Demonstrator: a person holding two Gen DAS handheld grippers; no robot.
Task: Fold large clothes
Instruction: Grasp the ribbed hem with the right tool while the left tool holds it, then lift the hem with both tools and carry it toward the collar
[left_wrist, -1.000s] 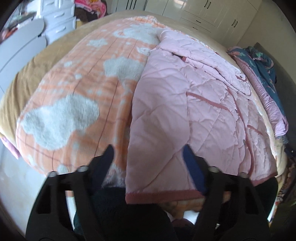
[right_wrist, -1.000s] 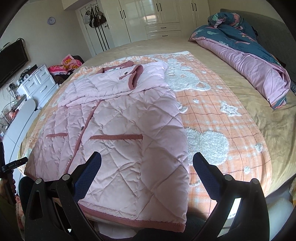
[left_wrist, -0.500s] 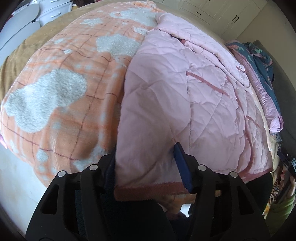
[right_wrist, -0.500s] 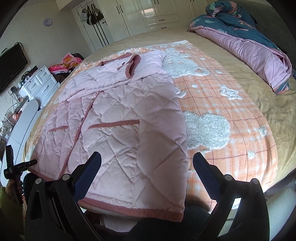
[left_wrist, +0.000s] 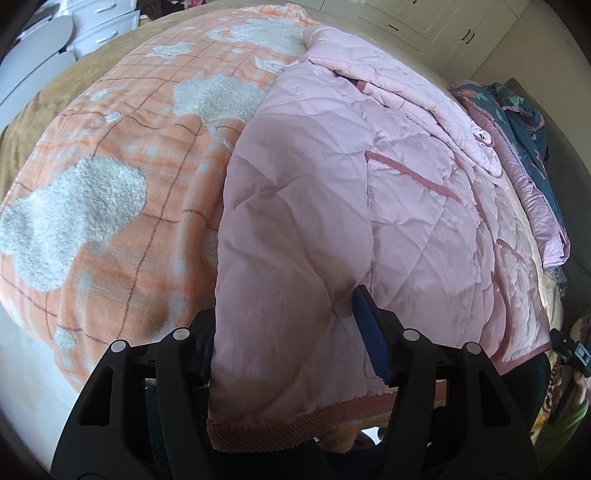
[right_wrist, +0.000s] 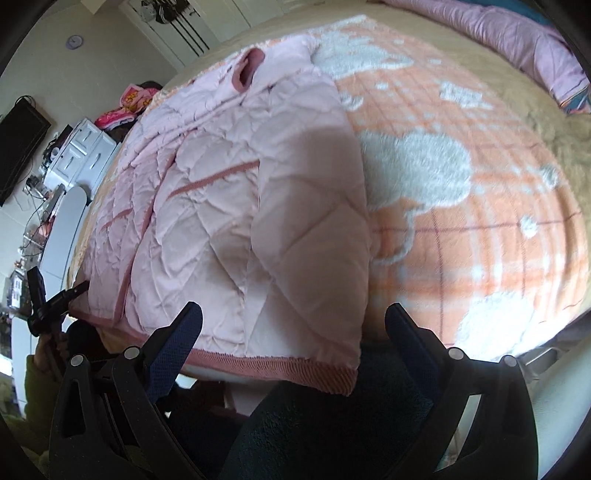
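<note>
A pink quilted jacket (left_wrist: 369, 192) lies spread on the bed, its ribbed hem (left_wrist: 295, 417) hanging over the near edge. My left gripper (left_wrist: 284, 306) straddles the hem's left corner. Its right finger (left_wrist: 369, 332) rests on top of the fabric, its left finger is hidden under the jacket's edge, and the jaws stand apart. In the right wrist view the jacket (right_wrist: 258, 192) fills the middle. My right gripper (right_wrist: 293, 310) is open just above the hem's right corner (right_wrist: 332, 373), one finger on each side of it, not touching.
An orange checked blanket (left_wrist: 110, 184) with white fluffy patches covers the bed under the jacket. A folded pink and teal quilt (left_wrist: 524, 140) lies along the far side. White drawers (right_wrist: 85, 155) and wardrobes line the walls. A dark garment (right_wrist: 332, 424) sits below the right gripper.
Both grippers have sunk toward the jacket's hem. The left one's left finger has slipped under the jacket's edge. The right one has tipped downward and come close over the hem corner.
</note>
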